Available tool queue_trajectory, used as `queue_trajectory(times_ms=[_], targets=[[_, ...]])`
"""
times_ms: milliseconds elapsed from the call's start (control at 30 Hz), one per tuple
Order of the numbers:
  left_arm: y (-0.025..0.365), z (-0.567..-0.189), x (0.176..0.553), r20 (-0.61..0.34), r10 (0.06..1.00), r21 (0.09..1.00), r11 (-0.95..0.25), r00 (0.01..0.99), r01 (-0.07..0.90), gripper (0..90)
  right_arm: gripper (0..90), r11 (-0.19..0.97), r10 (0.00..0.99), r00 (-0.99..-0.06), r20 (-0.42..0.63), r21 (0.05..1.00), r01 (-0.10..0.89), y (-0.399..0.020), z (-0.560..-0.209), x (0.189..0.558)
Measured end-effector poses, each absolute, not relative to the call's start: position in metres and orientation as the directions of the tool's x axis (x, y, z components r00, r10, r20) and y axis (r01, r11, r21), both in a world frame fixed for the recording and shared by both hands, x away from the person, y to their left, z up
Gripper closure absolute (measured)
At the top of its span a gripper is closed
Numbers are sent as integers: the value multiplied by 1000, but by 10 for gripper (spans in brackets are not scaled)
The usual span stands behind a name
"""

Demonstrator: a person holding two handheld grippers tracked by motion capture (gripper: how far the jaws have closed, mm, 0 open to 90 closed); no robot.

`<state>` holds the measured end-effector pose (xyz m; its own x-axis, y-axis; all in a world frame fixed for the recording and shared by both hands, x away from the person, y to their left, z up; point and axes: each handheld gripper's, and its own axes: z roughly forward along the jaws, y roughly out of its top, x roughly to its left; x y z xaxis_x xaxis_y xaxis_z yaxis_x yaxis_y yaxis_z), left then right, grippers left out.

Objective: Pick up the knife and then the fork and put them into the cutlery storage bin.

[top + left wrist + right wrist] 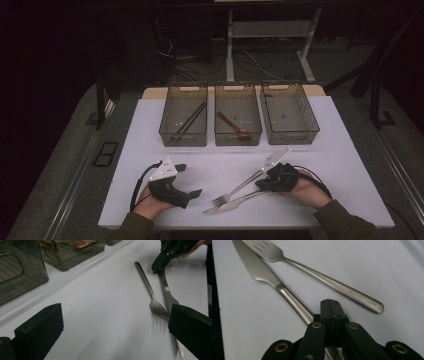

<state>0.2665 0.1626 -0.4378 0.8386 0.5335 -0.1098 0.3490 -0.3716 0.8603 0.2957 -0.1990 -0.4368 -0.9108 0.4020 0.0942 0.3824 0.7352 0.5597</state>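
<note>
From above, the white desk [320, 130] carries three clear bins along its far edge: the left bin [183, 115] has black chopsticks [189, 121] in it, the middle bin [237, 115] a brown spoon [234, 126], and the right bin [290, 112] sits beside them. Down by the near edge, right of centre, a fork [238, 188] and a knife [235, 202] lie side by side, crossing close at their handles. The right hand-held gripper [262, 184] is at the handle ends. The left hand-held gripper [187, 179] sits near the near left corner, jaws apart, nothing between them.

Now the left gripper view: its two black jaws stand wide over bare desk, the fork [152, 297] and knife [168, 293] off to one side, and the right hand-held gripper [157, 268] tip down on the knife's handle.

Right gripper view: jaws pressed together, the right hand-held gripper [330, 305] clamped on the knife [274, 282] handle, which runs in under the tips. The fork [329, 281] lies just beside, untouched.
</note>
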Motion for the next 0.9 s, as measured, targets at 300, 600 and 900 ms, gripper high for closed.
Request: queue_trajectory(times_ms=[300, 600, 900], targets=[[163, -437, 266, -108, 531, 862, -371, 840, 346, 0, 891, 761, 368, -924, 108, 536, 366, -204, -435, 286], [162, -438, 267, -107, 529, 861, -374, 842, 345, 0, 891, 772, 344, -932, 110, 531, 348, -210, -435, 273], [161, -438, 267, -109, 529, 860, -374, 842, 347, 0, 868, 773, 336, -936, 100, 539, 335, -211, -430, 274]])
